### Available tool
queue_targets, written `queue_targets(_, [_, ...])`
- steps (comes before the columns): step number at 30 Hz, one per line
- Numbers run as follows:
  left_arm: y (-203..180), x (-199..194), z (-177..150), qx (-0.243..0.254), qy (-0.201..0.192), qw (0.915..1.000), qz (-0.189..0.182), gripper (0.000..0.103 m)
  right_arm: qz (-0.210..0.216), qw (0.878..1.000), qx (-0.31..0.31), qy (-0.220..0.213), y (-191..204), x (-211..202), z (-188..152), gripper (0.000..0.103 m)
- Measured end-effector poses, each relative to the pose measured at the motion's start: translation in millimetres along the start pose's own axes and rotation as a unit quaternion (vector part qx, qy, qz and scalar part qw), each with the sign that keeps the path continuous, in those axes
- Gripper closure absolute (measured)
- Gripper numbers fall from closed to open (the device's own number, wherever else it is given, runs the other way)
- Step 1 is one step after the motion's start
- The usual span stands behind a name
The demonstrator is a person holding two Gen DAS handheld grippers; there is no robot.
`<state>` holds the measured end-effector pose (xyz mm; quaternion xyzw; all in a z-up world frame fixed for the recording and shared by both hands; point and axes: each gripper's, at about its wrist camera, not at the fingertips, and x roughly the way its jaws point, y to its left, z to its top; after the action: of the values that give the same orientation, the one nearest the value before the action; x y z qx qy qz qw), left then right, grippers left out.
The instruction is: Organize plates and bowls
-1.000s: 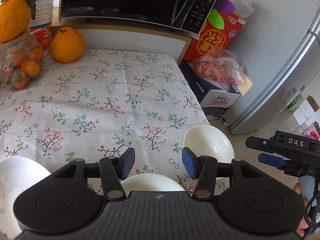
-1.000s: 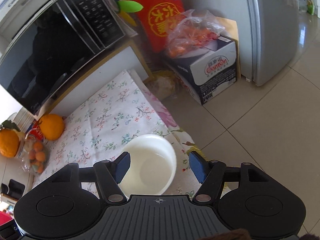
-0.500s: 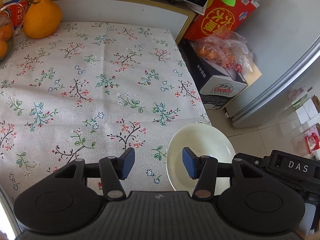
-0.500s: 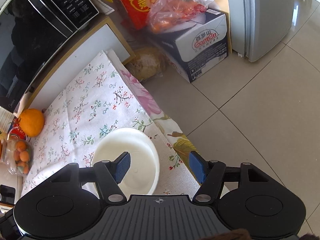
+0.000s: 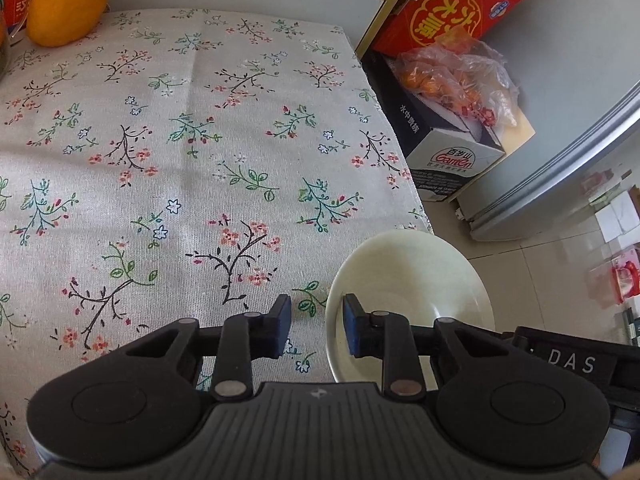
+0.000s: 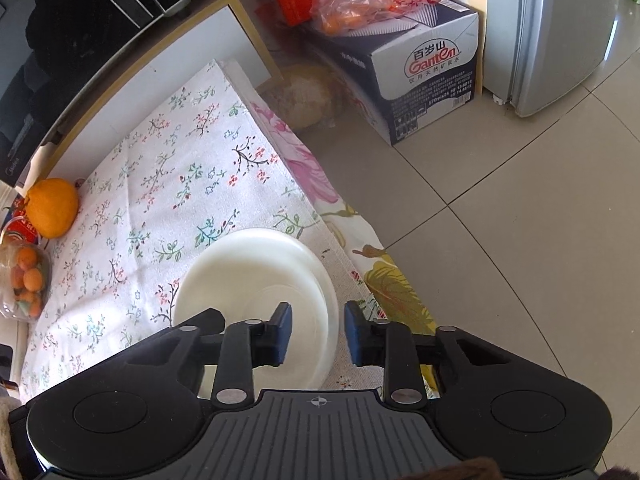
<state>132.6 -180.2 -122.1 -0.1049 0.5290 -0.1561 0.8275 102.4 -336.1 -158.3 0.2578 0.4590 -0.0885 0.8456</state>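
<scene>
One white bowl (image 5: 412, 276), one orange (image 5: 66, 2)

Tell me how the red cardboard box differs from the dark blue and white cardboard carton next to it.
The red cardboard box has yellow characters; the dark blue and white carton reads Ganten. The red box stands behind, the carton in front with a plastic bag of oranges on top. Both are cardboard.
</scene>
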Motion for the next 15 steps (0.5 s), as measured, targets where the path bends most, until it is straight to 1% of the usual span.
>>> queue_targets(2, [-0.2,2.0,-0.6,-0.001,0.003,1.0000,0.000,0.086,-0.010,1.000,-0.012,0.000,5.5,2.0,-1.7,0.089])
queue_targets(3, [-0.5,2.4,-1.1,-0.001,0.003,1.0000,0.000,0.088,-0.008,1.000,-0.015,-0.001,6.9,2.0,-2.3,0.090])
queue_targets(8, [1.1,-0.6,-3.2,0.006,-0.003,1.0000,0.007,0.092,-0.005,1.000,-0.020,-0.004,7.4,-0.8,-2.9,0.094])
queue_targets(11, [2.1,-3.8,-2.2,-0.001,-0.007,1.0000,0.002,0.093,0.001,1.000,-0.019,-0.008,7.4,-3.7,-1.8,0.095])
queue_targets(15, [-0.2,-14.2,-0.1,0.000,-0.022,0.9998,0.000,0.094,0.004,0.999,-0.029,-0.026,12.1,-11.5,-1.7,0.094])
